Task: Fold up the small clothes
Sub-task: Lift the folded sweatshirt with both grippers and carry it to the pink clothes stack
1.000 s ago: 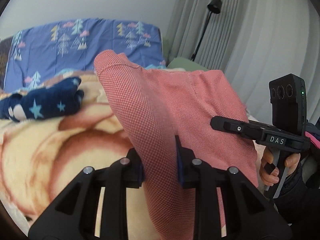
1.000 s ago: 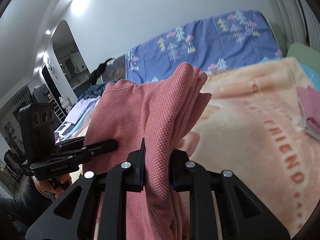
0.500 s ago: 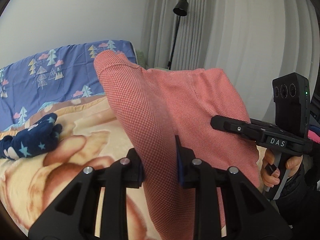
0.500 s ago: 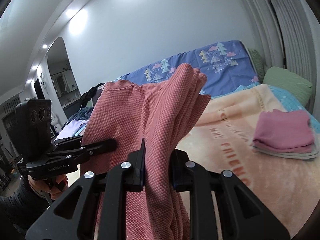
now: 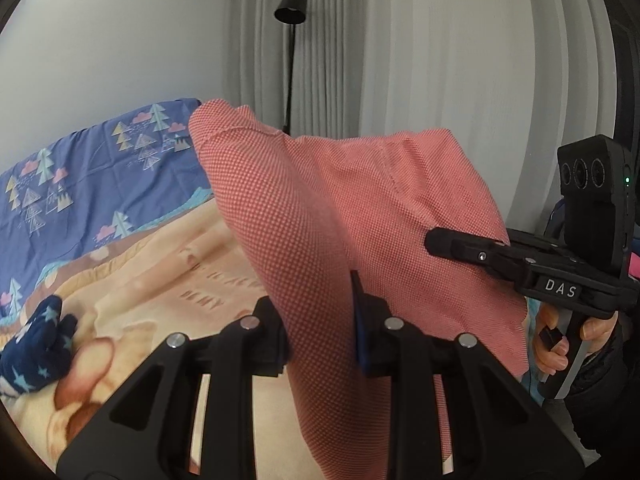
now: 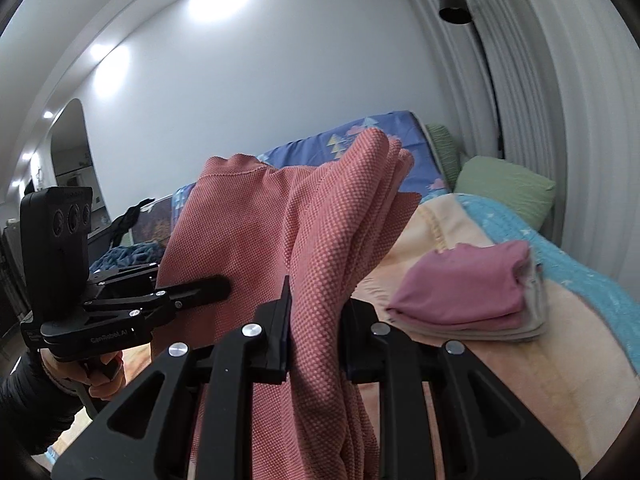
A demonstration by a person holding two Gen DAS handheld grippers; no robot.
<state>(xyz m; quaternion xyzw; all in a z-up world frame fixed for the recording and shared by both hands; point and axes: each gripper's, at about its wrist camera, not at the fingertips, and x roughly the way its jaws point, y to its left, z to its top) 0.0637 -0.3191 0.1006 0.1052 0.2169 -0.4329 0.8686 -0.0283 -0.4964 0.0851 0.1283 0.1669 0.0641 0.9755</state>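
Left claw (image 5: 320,320) is clamped on a bunched edge of the red garment (image 5: 360,200), and I hold it that way so the cloth hangs clear of the bed (image 5: 160,272) rather than dragging; across the view the right claw (image 5: 434,240) pinches the far edge, with a hand (image 5: 560,340) on its grip, so the piece is spread between the two; the weave is a coarse, dotted knit, soft enough to sag in folds; below lie a peach fleece blanket with lettering and a navy star-print item (image 5: 36,344), crumpled, which I judge not yet folded.

From the right wrist, the right claw (image 6: 316,320) is closed on several gathered layers of the red garment (image 6: 320,220), thick and ridged; the left claw (image 6: 218,286) grips beside; a folded pink pile (image 6: 472,288) sits flat on the bed (image 6: 540,360), probably the finished stack and where this one is bound; a green pillow (image 6: 504,188) lies behind.
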